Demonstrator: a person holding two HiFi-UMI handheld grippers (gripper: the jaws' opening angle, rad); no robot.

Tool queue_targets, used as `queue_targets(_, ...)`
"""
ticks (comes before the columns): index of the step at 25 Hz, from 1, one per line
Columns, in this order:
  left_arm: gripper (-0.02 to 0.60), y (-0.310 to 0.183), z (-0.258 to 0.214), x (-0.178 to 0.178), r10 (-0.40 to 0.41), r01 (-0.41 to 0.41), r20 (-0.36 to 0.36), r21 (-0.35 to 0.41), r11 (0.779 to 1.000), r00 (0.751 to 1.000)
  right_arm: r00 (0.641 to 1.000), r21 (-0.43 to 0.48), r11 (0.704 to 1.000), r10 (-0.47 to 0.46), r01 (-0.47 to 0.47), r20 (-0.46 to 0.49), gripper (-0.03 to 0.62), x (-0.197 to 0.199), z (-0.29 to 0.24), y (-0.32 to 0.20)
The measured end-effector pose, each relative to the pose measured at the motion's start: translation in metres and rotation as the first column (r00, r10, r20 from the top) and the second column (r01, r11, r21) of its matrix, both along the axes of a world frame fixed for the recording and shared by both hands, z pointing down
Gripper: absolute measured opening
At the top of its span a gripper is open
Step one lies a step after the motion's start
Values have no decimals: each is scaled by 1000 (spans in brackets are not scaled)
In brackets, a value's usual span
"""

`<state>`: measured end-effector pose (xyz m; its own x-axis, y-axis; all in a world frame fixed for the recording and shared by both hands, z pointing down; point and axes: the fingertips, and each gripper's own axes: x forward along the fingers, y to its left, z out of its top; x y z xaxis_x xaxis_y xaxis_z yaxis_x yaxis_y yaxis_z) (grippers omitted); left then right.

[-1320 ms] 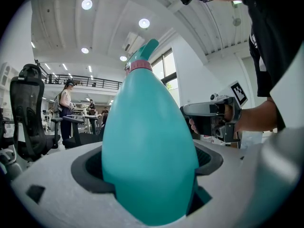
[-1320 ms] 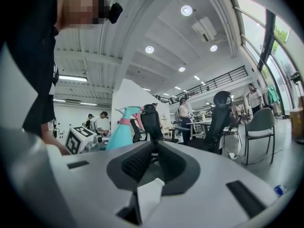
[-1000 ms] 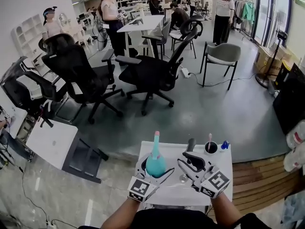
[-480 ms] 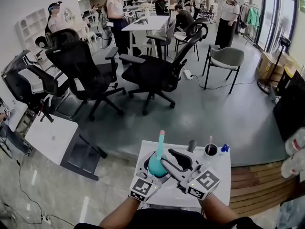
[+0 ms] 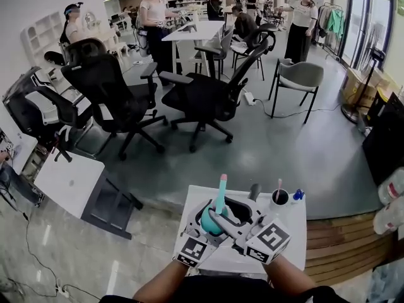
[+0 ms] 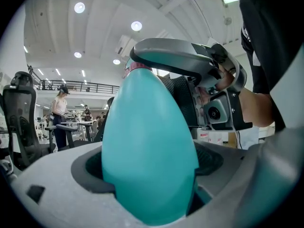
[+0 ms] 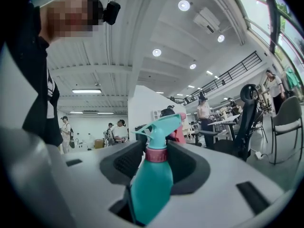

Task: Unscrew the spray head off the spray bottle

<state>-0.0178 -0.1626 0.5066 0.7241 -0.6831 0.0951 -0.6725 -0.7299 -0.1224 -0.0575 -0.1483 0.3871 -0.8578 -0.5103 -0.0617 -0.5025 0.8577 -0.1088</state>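
The teal spray bottle point(image 5: 209, 219) is held above the white table point(image 5: 291, 232), its spray head point(image 5: 221, 185) tilted up and to the right. My left gripper point(image 5: 203, 227) is shut on the bottle's body point(image 6: 149, 151), which fills the left gripper view. My right gripper point(image 5: 223, 208) reaches in from the right at neck height. Its jaws have just been opening. The pink collar point(image 7: 156, 154) under the teal spray head point(image 7: 160, 126) stands between the pads, and a little room shows on each side. The bottle's bottom is hidden behind the grippers.
At the table's far edge stand a black cup point(image 5: 278, 197) with a stick in it, a small blue item point(image 5: 297, 194) and a dark cylinder point(image 5: 254, 191). Black office chairs point(image 5: 202, 100) and standing people fill the floor beyond. A low white table point(image 5: 69, 185) sits at the left.
My right gripper has come up and to the left from beside the bottle, and its jaws now stand around the neck. The bottle has leaned slightly to the right in the left gripper.
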Motion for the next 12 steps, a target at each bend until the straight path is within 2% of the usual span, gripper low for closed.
queue_targets(5, 456, 2, -5, 2, -6, 6, 20, 11, 1000, 1000, 1000, -7, 1000, 22, -22, 12, 163, 3, -4, 1)
queue_targets(12, 456, 11, -5, 9, 45, -45, 19, 13, 999, 999, 999, -4, 1000, 20, -20, 36, 147, 11, -6, 8)
